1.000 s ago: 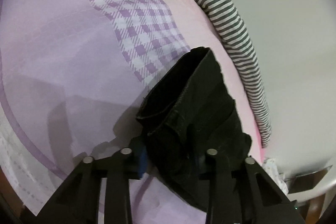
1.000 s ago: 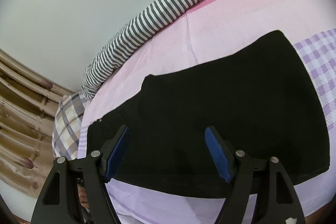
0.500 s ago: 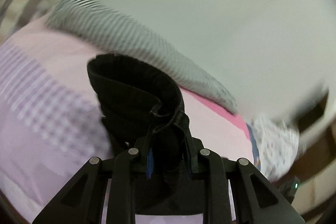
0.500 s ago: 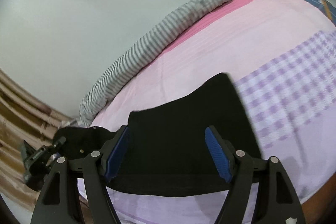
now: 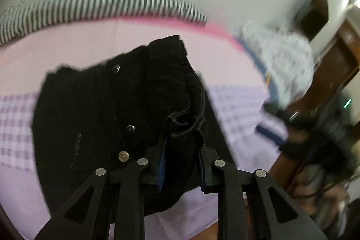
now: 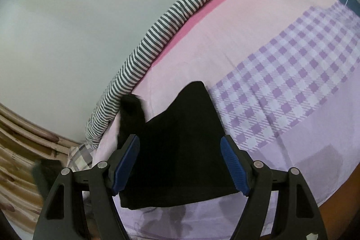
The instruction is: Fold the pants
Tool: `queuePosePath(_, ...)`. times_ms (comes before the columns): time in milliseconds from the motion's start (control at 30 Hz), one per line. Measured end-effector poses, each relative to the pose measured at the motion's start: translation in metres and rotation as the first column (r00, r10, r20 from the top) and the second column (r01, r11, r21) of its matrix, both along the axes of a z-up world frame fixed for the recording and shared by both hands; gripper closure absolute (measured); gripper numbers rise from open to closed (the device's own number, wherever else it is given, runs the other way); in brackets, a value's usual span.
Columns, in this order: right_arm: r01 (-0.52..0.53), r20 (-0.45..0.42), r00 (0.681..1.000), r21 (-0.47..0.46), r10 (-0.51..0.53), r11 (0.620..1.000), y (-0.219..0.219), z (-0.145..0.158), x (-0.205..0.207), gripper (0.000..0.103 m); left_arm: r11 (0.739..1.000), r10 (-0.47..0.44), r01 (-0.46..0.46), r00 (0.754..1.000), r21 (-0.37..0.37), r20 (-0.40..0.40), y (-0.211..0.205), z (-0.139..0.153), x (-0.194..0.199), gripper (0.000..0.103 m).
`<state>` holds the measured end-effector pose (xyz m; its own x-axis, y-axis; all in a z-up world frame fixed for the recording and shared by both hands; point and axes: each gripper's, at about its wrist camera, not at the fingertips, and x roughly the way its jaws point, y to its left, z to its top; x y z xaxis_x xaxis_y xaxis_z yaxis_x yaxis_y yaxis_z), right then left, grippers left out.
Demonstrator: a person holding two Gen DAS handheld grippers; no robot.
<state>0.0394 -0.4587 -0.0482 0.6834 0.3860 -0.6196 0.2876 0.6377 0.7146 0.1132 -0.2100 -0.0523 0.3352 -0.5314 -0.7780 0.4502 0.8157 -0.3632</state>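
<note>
Black pants [image 5: 90, 116] lie on the bed, with metal buttons showing near the waistband. My left gripper [image 5: 181, 150] is shut on a bunched corner of the waistband and holds it raised above the sheet. In the right wrist view the pants [image 6: 191, 109] form a dark slab on the lilac sheet, one end standing up at the left. My right gripper [image 6: 180, 145] hovers open over that slab, its blue pads [image 6: 234, 163] wide apart and gripping nothing.
A striped rolled cloth [image 6: 144, 55] runs along the white wall at the bed's far edge. The sheet [image 6: 281, 73] is pink, then lilac check. A dotted pillow [image 5: 285, 60] and brown wooden furniture [image 5: 333, 64] stand at the right.
My left gripper closed on the waistband, rolled and swung it up and across the bed. The dark area under my right gripper has shrunk to a narrower slab.
</note>
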Motion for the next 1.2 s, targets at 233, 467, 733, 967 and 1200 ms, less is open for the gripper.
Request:
queuePosePath(233,-0.084,-0.021,0.996,0.070,0.086,0.994,0.009,-0.018,0.016,0.030,0.997,-0.066,0.065,0.998,0.049,0.015,-0.012,-0.005,-0.002,0.070)
queuePosePath(467,-0.180,-0.035,0.981,0.196,0.191,0.964,0.025,-0.041,0.036,0.030,0.994,-0.109,0.109,0.994,-0.029,-0.008,0.008,0.008,-0.021,0.065)
queuePosePath(733,-0.226,-0.073,0.966,0.240,0.249,0.944,0.032,-0.064,0.049,0.032,0.999,0.029,-0.027,0.999,-0.039,0.046,0.058,0.024,-0.011,0.062)
queuePosePath(967,-0.283,-0.068,0.951,0.209,0.303,0.936,0.030,-0.064,0.055,0.030,0.988,0.151,-0.150,0.988,0.030,-0.019,0.101,-0.009,0.013,0.062)
queuePosePath(1200,-0.352,-0.013,0.933,0.171,0.359,0.920,0.041,-0.063,0.082,0.027,0.992,0.097,-0.096,0.995,0.083,-0.010,0.098,-0.024,0.009,0.060)
